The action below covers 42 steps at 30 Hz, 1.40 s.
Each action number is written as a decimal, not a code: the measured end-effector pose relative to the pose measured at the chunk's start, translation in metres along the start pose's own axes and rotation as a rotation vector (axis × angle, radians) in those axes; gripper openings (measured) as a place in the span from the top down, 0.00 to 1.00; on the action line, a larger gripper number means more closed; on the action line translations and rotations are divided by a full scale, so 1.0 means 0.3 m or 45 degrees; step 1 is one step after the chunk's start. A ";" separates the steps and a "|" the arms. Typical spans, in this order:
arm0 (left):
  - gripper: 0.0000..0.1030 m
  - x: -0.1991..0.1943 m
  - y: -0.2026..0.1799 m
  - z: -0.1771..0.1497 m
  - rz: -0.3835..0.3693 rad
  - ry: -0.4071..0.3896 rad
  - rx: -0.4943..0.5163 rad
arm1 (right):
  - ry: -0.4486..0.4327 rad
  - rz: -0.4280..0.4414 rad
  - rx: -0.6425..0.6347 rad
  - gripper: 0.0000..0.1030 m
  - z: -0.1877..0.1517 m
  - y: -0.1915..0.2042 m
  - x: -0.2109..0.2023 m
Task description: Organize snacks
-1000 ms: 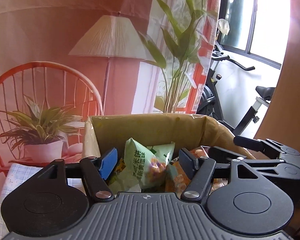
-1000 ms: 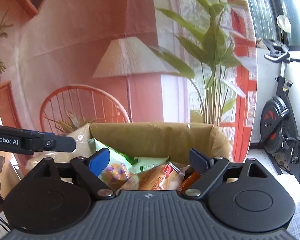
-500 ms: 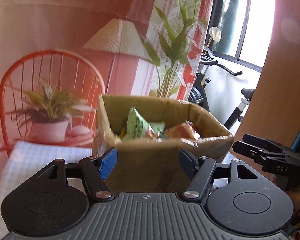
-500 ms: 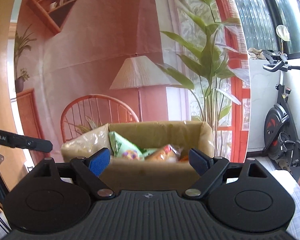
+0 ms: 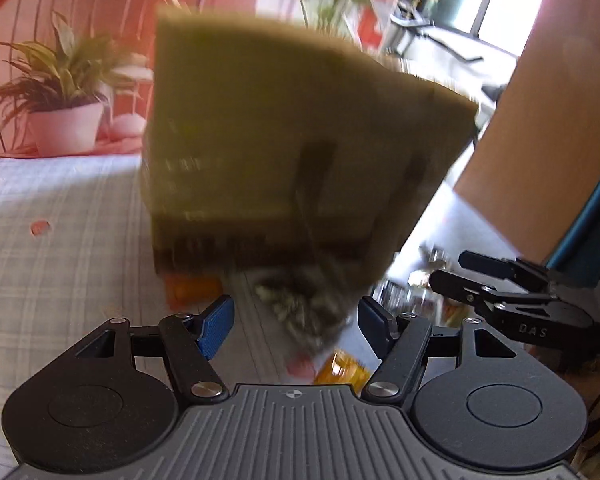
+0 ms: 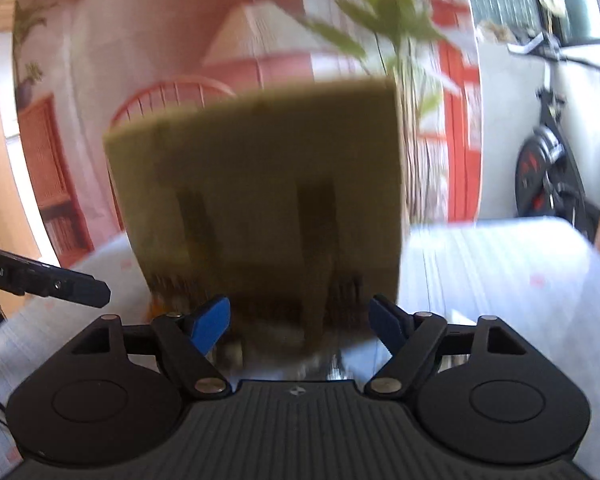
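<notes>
Seen from both wrist views, heavily blurred: a tall brown cardboard box [image 5: 284,132] standing on a pale checked tablecloth [image 5: 60,232], filling the middle of each frame, its open top out of sight. At the foot of the box, lying on the cloth, an orange snack packet [image 5: 192,290] just by the near left corner, a greyish crumpled snack bag [image 5: 300,312] in front of the near wall, and a small yellow-orange packet [image 5: 342,368] nearer still, low between the blue pads. Left gripper [image 5: 294,320] held low before the box, jaws apart at a middling gap, pads pressing on nothing although the greyish bag lay between them. Right gripper [image 6: 300,320] likewise facing the box wall, jaws closing, pads [image 6: 210,320] not touching anything; what lay between them too blurred to name. Behind, a printed backdrop with a potted green plant [image 5: 60,92] in a pale pot.
</notes>
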<state>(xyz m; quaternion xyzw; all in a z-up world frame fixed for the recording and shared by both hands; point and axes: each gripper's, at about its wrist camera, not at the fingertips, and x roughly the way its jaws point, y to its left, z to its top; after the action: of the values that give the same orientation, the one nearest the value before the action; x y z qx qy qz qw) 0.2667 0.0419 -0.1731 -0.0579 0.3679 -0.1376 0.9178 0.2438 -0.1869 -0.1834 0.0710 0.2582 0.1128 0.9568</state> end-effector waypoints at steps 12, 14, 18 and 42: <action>0.32 0.135 -0.095 -0.121 -0.080 0.186 0.226 | 0.056 -0.144 0.058 0.29 -0.145 -0.035 0.029; 0.32 0.147 -0.106 -0.137 -0.107 0.206 0.245 | 0.035 -0.157 0.063 0.29 -0.148 -0.040 0.019; 0.34 0.166 -0.140 -0.160 -0.061 0.203 0.306 | 0.029 -0.156 0.092 0.29 -0.147 -0.054 0.018; 0.64 0.080 -0.014 -0.183 0.181 0.044 -0.026 | 0.058 -0.179 0.158 0.29 -0.145 -0.082 0.035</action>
<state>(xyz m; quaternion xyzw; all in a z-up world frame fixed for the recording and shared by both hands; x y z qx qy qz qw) 0.2444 0.0304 -0.2279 -0.0386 0.3882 -0.0693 0.9182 0.2350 -0.2045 -0.2304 0.1092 0.2909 0.0306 0.9500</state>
